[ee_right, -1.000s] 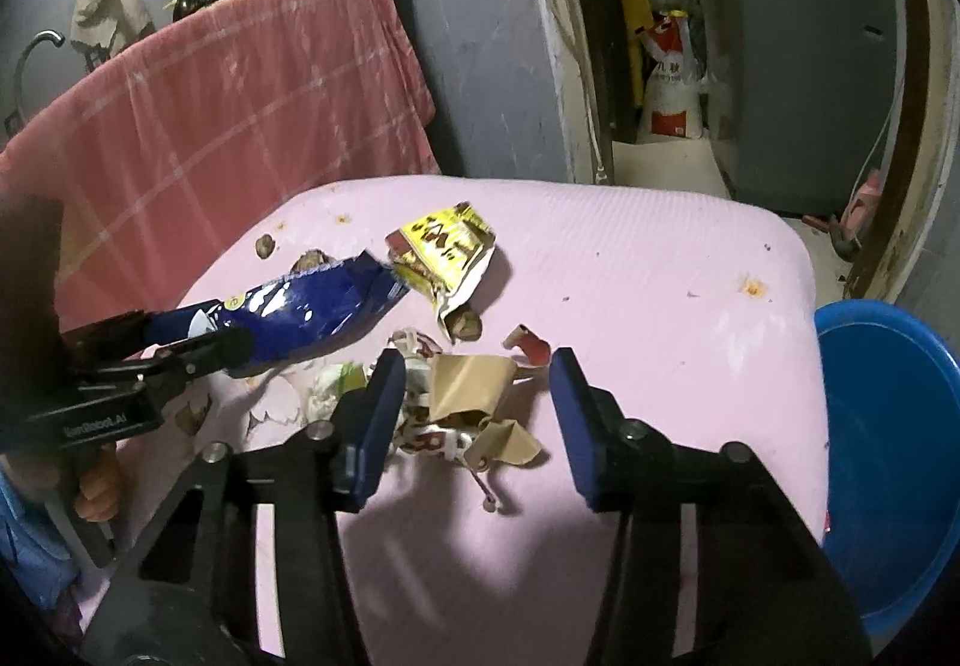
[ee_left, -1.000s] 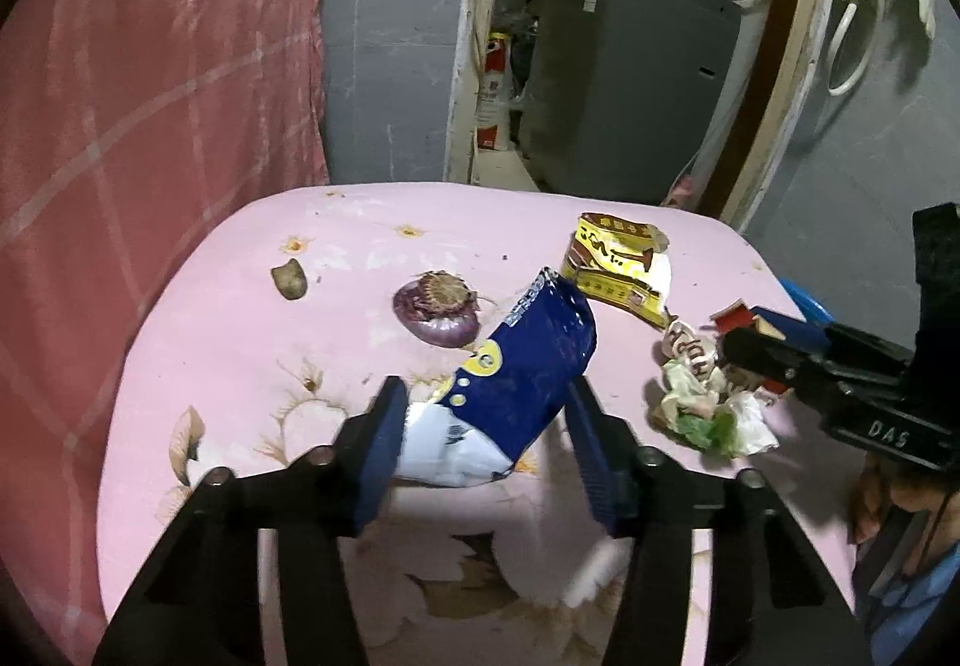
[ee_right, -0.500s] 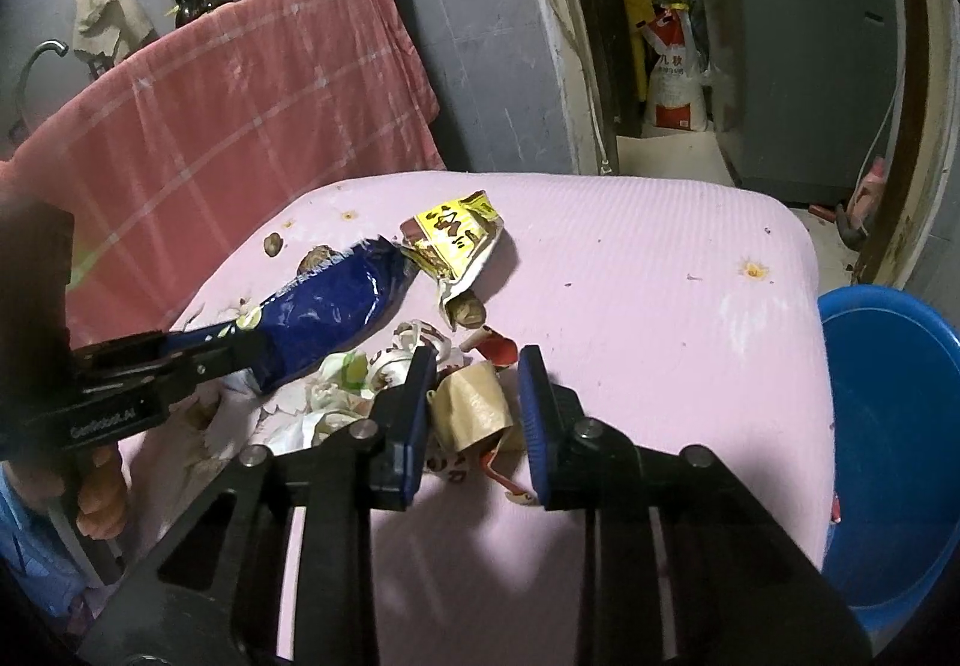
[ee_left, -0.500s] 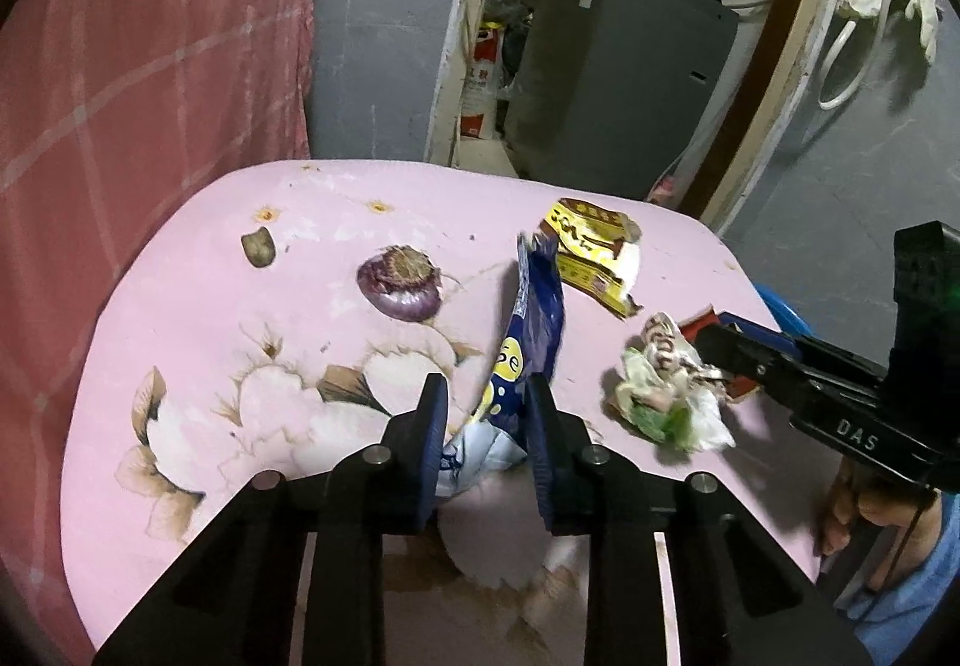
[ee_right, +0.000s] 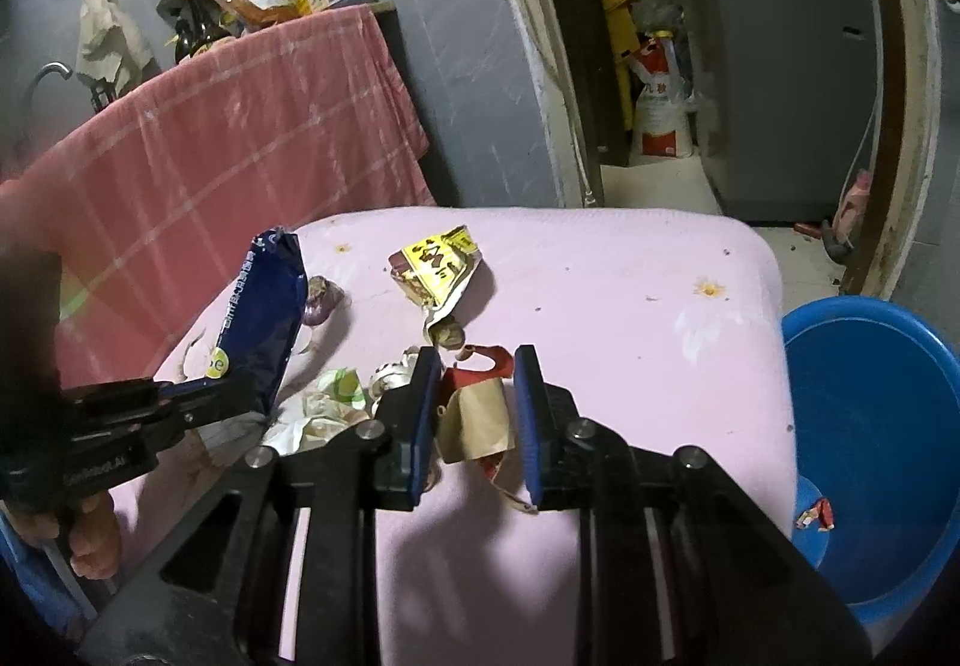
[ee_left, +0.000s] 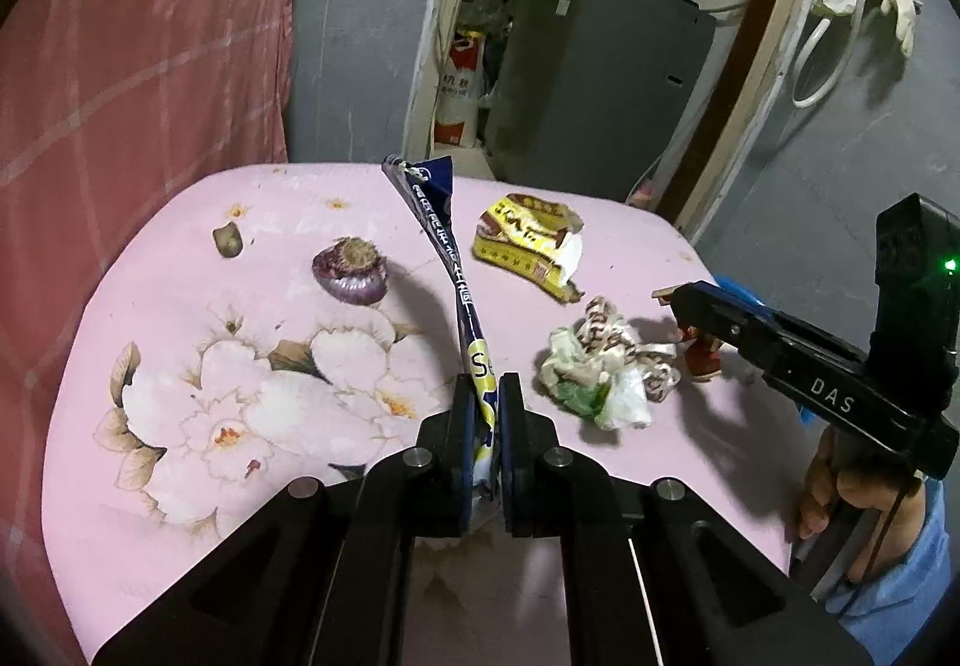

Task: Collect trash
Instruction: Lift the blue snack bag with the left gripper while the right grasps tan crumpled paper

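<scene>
My left gripper [ee_left: 485,384] is shut on the lower end of a blue snack bag [ee_left: 447,246], which sticks up edge-on over the pink flowered table [ee_left: 180,336]. In the right wrist view the bag [ee_right: 264,318] hangs at the left. My right gripper [ee_right: 477,357] has its jaws closing, with a brown paper scrap [ee_right: 474,420] and a red bit pinched between the pads. A yellow wrapper [ee_left: 528,246], a crumpled white-and-green wad [ee_left: 600,366] and a purple onion end [ee_left: 351,270] lie on the table.
A blue basin [ee_right: 870,426] stands on the floor past the table's right edge, with a small wrapper in it. A small brown scrap [ee_left: 228,240] lies at the far left. A pink checked cloth [ee_right: 240,174] hangs behind the table. A hand holds each gripper's handle.
The left jaws closed onto the blue bag and raised it from lying flat to standing edge-on. The right jaws narrowed from wide apart to pinching the brown paper scrap.
</scene>
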Action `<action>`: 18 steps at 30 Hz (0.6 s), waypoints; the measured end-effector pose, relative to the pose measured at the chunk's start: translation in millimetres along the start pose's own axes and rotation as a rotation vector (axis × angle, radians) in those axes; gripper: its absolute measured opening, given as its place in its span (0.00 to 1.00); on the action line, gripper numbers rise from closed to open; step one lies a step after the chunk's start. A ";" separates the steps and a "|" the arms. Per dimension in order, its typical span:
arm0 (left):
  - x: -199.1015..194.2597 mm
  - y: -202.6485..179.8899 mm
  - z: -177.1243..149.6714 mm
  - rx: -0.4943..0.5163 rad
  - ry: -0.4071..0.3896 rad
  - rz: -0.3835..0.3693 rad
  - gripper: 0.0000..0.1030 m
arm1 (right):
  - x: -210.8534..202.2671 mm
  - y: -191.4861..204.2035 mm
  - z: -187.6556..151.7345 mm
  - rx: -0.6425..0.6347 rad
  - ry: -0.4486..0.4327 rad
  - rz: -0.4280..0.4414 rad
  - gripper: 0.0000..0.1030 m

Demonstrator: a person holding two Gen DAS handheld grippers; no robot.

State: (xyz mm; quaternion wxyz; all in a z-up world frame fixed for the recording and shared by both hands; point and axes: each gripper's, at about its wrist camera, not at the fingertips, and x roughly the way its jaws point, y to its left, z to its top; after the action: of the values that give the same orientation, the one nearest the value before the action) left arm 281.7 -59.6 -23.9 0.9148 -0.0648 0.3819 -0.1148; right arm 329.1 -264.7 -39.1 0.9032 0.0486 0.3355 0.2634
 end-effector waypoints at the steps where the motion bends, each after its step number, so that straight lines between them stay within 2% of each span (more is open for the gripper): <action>1: -0.1 -1.7 1.3 0.002 -0.008 0.000 0.05 | -1.6 -0.2 0.1 -0.002 -0.006 -0.005 0.23; 8: -3.0 -14.1 8.6 0.025 -0.073 -0.001 0.05 | -10.1 -2.7 2.0 0.000 -0.046 -0.021 0.22; 14: -7.9 -30.3 13.1 0.078 -0.159 -0.016 0.05 | -32.1 -1.1 7.5 -0.011 -0.147 -0.033 0.22; 18: -9.6 -38.7 15.7 0.094 -0.204 -0.024 0.05 | -54.4 2.7 9.3 -0.050 -0.254 -0.076 0.22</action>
State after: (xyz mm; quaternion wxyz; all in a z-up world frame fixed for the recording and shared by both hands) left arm 280.2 -94.0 1.7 0.9494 -0.0376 0.2803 -0.1362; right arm 299.2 -289.3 0.4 0.9486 0.0461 0.2133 0.2292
